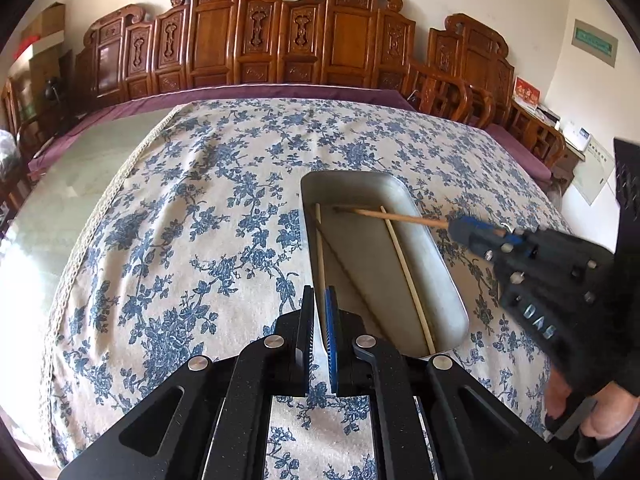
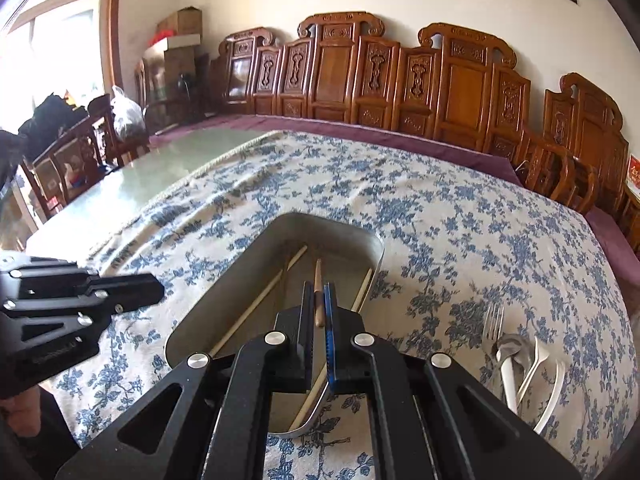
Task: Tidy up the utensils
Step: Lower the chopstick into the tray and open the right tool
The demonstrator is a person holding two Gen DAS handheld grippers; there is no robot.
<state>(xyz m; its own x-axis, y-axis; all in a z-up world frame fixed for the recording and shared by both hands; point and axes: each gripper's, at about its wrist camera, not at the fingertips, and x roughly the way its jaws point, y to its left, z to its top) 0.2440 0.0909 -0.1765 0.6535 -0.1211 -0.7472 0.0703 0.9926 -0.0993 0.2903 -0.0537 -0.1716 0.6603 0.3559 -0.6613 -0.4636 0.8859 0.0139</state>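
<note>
The right tool (image 2: 319, 312) has its fingers pinched together on a chopstick (image 1: 396, 216), reaching in over the metal tray (image 1: 440, 256) from its right side. The left tool (image 1: 319, 322), fingers nearly together and holding nothing, hangs at the tray's near left corner.

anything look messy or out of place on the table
Somewhat. The chopsticks in the metal tray lie splayed at different angles, not paired. A metal fork, a spoon and white plastic utensils sit in a loose overlapping pile on the tablecloth, outside the tray.

Tray's (image 2: 376, 256) near end behind right gripper (image 2: 319, 312), white utensils' (image 2: 508, 376) handles cut off
</note>
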